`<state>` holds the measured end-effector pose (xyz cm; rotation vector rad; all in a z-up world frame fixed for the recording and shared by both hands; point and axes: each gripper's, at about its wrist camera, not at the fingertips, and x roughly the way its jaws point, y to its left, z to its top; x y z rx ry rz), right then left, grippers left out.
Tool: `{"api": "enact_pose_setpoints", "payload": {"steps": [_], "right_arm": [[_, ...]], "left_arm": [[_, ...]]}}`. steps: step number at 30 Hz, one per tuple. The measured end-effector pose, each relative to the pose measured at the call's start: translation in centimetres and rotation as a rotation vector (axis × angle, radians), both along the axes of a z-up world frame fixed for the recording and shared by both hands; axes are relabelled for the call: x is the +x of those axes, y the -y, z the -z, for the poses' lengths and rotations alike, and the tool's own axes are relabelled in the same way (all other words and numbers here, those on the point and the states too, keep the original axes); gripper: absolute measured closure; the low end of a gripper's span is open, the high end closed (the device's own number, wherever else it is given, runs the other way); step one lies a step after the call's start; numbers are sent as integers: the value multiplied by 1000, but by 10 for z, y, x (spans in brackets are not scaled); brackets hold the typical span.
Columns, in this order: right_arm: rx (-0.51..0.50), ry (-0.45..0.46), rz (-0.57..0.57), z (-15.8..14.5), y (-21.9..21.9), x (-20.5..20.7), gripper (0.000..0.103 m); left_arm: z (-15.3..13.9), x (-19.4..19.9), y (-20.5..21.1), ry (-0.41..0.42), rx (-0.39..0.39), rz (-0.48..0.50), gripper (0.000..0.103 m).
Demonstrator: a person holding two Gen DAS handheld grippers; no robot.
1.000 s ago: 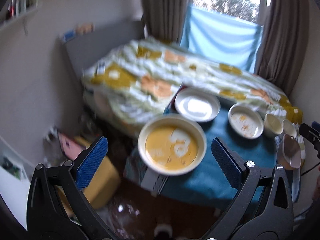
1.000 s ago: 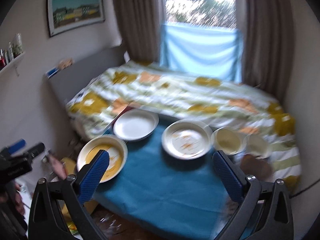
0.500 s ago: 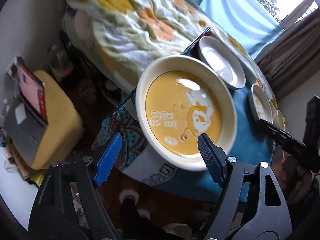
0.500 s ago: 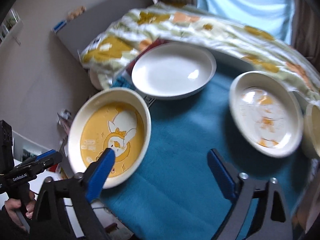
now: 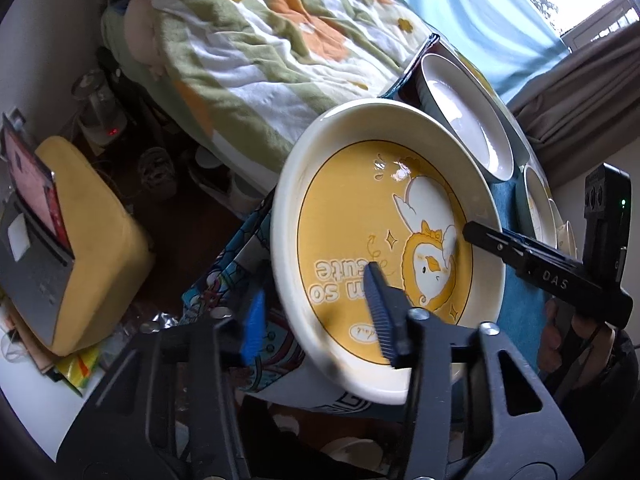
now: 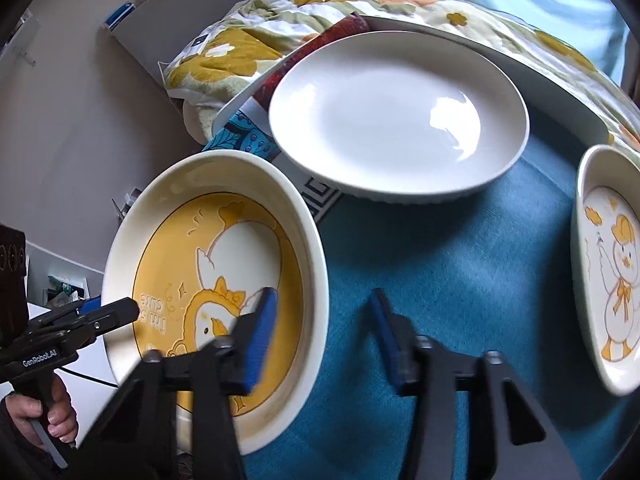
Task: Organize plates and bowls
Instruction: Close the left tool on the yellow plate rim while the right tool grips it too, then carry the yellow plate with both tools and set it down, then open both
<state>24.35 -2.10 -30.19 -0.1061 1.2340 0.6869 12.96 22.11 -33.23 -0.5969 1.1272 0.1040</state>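
Observation:
A yellow duck plate (image 5: 360, 208) with a cream rim lies at the left end of the blue-clothed table; it also shows in the right wrist view (image 6: 236, 248). My left gripper (image 5: 316, 318) straddles its near rim, jaws open, one finger above and one below. My right gripper (image 6: 324, 336) straddles its right rim, jaws open. A plain white plate (image 6: 396, 116) sits behind. A white duck plate (image 6: 608, 264) sits at the right.
The blue cloth (image 6: 452, 264) covers the table. A flowered blanket (image 5: 256, 40) covers the bed behind it. A yellow box (image 5: 80, 216) with a device stands on the floor at the left. More bowls (image 5: 560, 232) are at the far right, mostly hidden.
Both grippers have moved in on the yellow duck plate and narrowed their jaws around its rim, the left from the near side, the right from the right side.

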Motion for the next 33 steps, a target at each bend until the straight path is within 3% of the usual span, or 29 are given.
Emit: {"api": "enact_pose_setpoints", "payload": {"steps": [3,6,10,22,27,33], "right_arm": [[29,-7,-7,0,4,-2,90],[28,4,5,1,4,-4,90],[23,9,4,1,-3,-3,90],[18,57,6,-9,-12,-13,90],[32,93,43,-26,1,-22,90],[50,154,142,-56,35,-42,90]], "left_arm": [[1,0,1,-11,32,3,80],[0,-2,1,-13,60,5,86],[-3,1,5,-22,123,37,86],[-23,0,11,26,220,73,86],[-35,-1,19,52,215,100,86],[-71,6,50,124,249,199,86]]}}
